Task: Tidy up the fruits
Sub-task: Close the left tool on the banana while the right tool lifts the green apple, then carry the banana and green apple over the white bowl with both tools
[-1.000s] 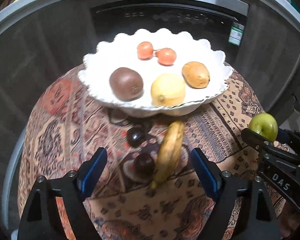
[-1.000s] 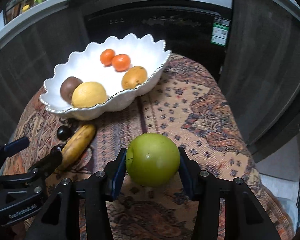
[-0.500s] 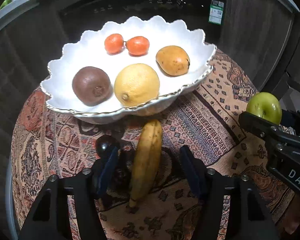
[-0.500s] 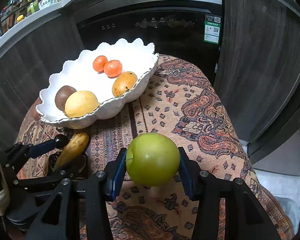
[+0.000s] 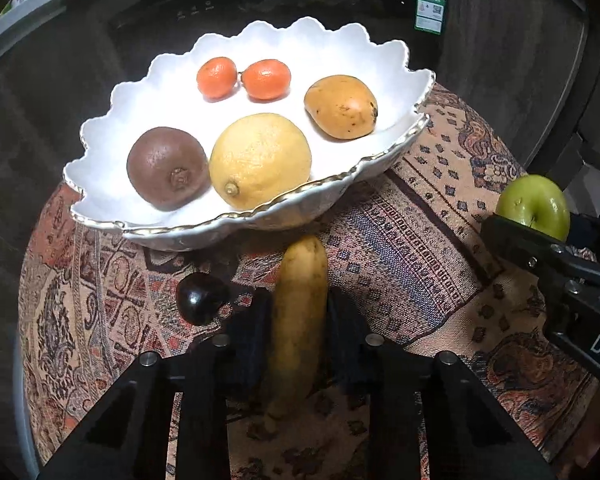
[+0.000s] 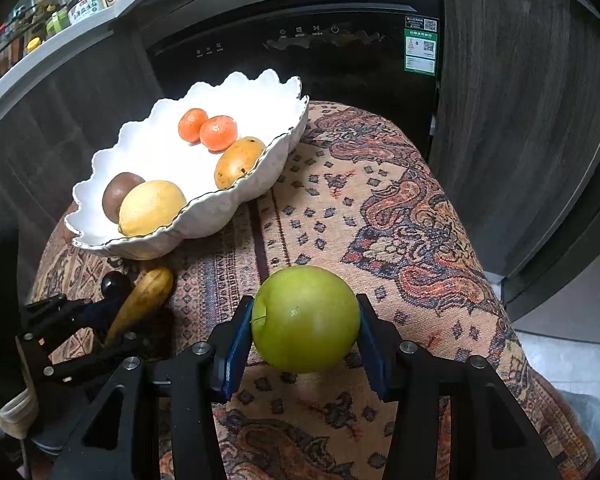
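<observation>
The left gripper [image 5: 299,316] is pinching the long yellow banana [image 5: 300,304] with its fingers; the right gripper [image 6: 306,330] is clamping the round green apple [image 6: 306,318] beside the scalloped white bowl [image 6: 236,212].

Round bench [image 6: 380,208] covered with a patterned paisley cloth in rust, beige and navy. Behind it a black built-in appliance [image 6: 300,52] with a steel top strip, a touch control row and a green-white energy label [image 6: 420,51]. Dark wood-grain cabinet fronts [image 6: 520,120] on both sides. Grey countertop [image 6: 52,52] upper left holding sauce bottles [image 6: 86,2]. Light floor [image 6: 560,320] lower right. Dim indoor light.
</observation>
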Motion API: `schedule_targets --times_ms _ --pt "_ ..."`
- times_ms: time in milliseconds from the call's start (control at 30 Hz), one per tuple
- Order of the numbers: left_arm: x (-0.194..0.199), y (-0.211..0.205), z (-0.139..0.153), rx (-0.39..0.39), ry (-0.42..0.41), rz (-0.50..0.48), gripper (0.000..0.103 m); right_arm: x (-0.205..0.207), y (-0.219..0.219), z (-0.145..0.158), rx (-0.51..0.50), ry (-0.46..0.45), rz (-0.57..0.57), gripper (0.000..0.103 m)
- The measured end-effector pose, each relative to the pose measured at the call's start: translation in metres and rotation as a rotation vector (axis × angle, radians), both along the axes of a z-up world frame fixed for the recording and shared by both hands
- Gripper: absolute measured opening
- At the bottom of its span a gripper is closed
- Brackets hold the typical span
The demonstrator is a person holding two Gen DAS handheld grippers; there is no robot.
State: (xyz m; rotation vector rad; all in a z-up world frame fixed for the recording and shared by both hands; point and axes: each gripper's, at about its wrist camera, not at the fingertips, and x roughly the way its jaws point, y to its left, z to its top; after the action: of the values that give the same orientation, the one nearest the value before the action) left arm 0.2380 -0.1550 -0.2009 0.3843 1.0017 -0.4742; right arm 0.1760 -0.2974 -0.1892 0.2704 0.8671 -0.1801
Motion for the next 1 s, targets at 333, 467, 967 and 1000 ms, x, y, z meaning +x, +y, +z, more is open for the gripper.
schedule_targets --times_ms 333,467,967,1000 --pt "-0.010 0.006 0.007 -0.006 0.002 0.034 0.027 -0.001 -0.002 -0.002 0.034 -0.008 0.001 0.049" --pt "-0.018 0.007 0.013 -0.011 -0.004 0.055 0.027 -0.003 -0.003 0.000 0.046 -0.018 -0.002 0.049" --pt "-0.034 0.025 0.055 -0.031 -0.052 0.124 0.027 -0.015 0.003 0.032 0.031 -0.107 0.014 0.049" --pt "-0.034 0.026 0.058 -0.033 -0.056 0.126 0.027 -0.015 0.005 0.035 0.028 -0.115 0.019 0.049"
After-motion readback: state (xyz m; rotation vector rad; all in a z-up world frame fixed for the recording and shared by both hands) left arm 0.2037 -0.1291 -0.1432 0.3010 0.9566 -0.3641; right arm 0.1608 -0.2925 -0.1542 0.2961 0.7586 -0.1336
